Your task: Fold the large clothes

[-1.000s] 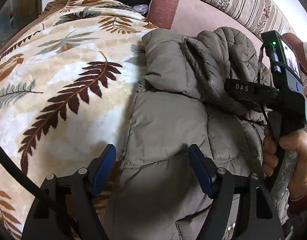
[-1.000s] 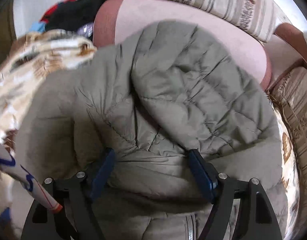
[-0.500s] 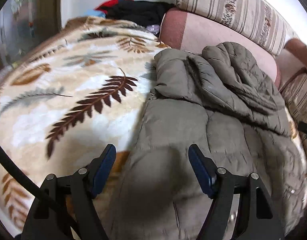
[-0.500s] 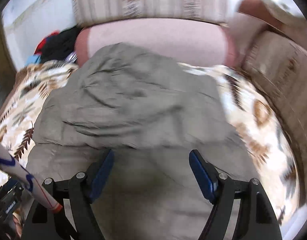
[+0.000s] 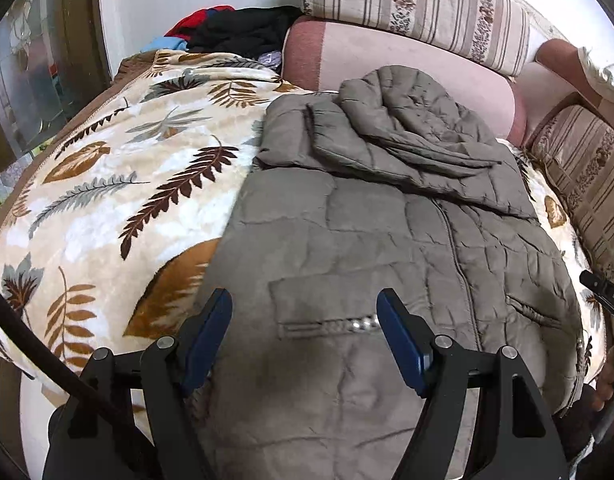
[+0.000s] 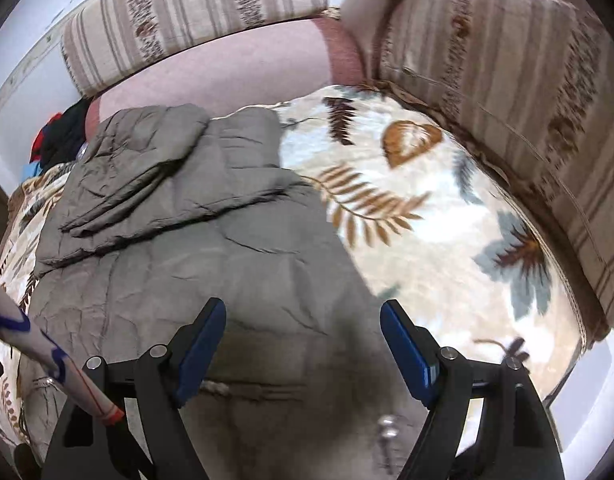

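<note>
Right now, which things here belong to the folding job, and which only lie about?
For the job:
- grey padded jacket
- left hand-held gripper, open
- right hand-held gripper, open

Just lying about:
- leaf-print blanket
- dark clothes pile
- striped cushions

Leaf-print blanket (image 5: 107,184) covers sofa with striped cushions (image 5: 419,4)

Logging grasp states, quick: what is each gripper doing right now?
Left gripper: open, empty, over the grey jacket.
Right gripper: open, empty, over the same jacket.
</note>
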Available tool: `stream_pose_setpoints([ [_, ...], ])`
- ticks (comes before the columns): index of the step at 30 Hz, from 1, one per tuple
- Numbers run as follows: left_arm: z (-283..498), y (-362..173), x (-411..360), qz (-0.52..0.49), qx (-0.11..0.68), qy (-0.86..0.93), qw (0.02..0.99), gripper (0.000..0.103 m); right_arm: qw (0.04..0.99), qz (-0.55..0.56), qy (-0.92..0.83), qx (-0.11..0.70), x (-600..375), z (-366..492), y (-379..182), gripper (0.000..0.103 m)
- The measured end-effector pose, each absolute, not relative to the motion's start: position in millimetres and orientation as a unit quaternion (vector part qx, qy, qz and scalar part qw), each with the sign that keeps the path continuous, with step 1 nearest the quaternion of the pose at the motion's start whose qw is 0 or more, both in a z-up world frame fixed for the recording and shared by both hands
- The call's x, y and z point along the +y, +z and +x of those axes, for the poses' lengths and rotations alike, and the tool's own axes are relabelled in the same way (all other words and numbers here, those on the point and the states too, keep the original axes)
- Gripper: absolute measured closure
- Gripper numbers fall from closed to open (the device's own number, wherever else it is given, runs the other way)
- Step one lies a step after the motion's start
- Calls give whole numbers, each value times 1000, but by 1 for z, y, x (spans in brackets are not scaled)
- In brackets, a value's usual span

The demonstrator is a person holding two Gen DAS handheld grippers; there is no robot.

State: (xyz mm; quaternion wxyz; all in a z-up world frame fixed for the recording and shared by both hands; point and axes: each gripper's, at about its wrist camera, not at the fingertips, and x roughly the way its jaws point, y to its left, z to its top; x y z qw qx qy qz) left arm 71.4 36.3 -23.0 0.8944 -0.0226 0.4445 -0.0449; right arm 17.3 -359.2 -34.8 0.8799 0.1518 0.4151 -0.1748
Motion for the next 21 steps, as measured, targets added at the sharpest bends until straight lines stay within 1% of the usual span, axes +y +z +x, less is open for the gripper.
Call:
stream_pose_setpoints([
  [3, 61, -19, 19, -1, 444, -40, 895, 29, 884, 156, -167, 408, -368, 3, -40, 19],
  [11, 45, -13, -17, 37, 440, -56, 896, 29, 896, 116, -144, 403, -353, -6, -46, 18],
  [16, 41, -14, -23, 53, 438, -59, 896, 29, 898, 107, -143, 403, -346, -6, -47, 18],
  [21, 41, -14, -18, 47, 434, -61, 898, 29, 897, 101, -152, 402, -345, -6, -43, 18],
])
